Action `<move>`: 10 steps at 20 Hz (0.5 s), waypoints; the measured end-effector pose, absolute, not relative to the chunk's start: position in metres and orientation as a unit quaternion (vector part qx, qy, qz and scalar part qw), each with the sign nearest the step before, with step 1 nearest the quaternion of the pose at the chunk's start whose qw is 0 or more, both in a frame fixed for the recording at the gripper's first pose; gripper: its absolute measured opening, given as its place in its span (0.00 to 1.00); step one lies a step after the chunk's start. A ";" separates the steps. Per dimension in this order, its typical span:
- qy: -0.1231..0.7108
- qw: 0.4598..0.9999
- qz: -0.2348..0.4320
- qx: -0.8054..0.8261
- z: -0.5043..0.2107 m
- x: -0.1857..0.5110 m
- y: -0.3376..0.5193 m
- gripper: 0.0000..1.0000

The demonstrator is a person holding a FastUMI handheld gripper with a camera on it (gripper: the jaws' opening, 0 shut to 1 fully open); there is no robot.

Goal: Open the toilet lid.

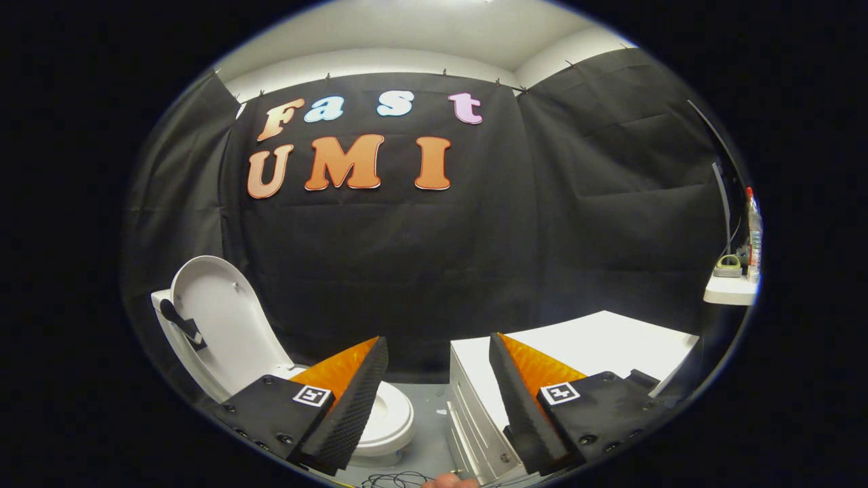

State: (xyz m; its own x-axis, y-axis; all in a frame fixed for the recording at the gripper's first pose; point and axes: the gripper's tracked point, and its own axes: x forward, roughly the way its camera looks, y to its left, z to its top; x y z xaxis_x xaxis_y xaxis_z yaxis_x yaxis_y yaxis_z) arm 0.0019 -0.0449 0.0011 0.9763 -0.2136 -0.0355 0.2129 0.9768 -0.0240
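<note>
Grey floor (pixel 427 413): toilet (pixel 386 420), white cabinet (pixel 475 407), cables (pixel 397 480).

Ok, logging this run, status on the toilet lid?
Gripper fingers open, holding nothing. Toilet lid up, leaning back. White cabinet beside, nothing blocking.

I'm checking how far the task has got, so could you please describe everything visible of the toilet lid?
The toilet lid is white, smooth and glossy like plastic, oval, with small bumpers on its underside. It stands raised, leaning back against the tank, above the seat, beyond the left finger. The gripper is open and touches nothing.
</note>
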 end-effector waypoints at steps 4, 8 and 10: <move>0.022 0.992 -0.122 -0.001 -0.001 0.002 -0.055 0.96; 0.026 0.991 -0.128 0.004 -0.003 0.002 -0.057 0.96; 0.027 0.992 -0.127 0.003 -0.004 0.001 -0.055 0.96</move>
